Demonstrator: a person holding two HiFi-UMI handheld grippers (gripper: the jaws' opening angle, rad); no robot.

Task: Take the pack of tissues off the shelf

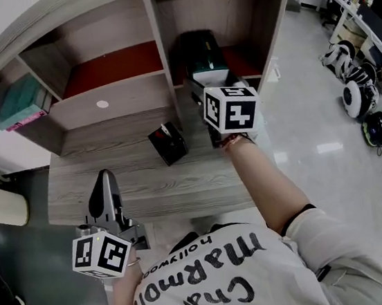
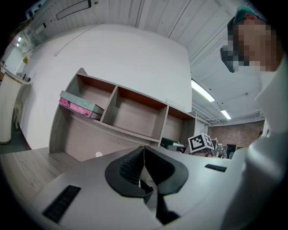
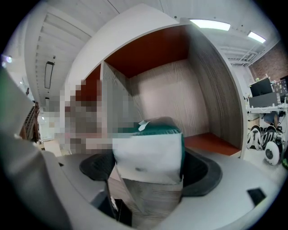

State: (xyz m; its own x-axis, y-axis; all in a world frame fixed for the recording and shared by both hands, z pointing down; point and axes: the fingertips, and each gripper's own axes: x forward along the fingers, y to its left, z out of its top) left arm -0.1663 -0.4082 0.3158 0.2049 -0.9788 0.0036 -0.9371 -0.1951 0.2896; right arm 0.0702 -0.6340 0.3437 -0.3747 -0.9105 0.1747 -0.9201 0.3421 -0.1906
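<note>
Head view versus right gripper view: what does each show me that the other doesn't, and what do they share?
Head view only: the left tool near the desk's front edge, a black box on the desk, and a teal-and-pink stack in the shelf's left compartment.
Right gripper view only: the white end of the pack of tissues sits between the right tool's jaws. I cannot tell whether the pads press on it.
Both: the pack in the shelf's right compartment.
</note>
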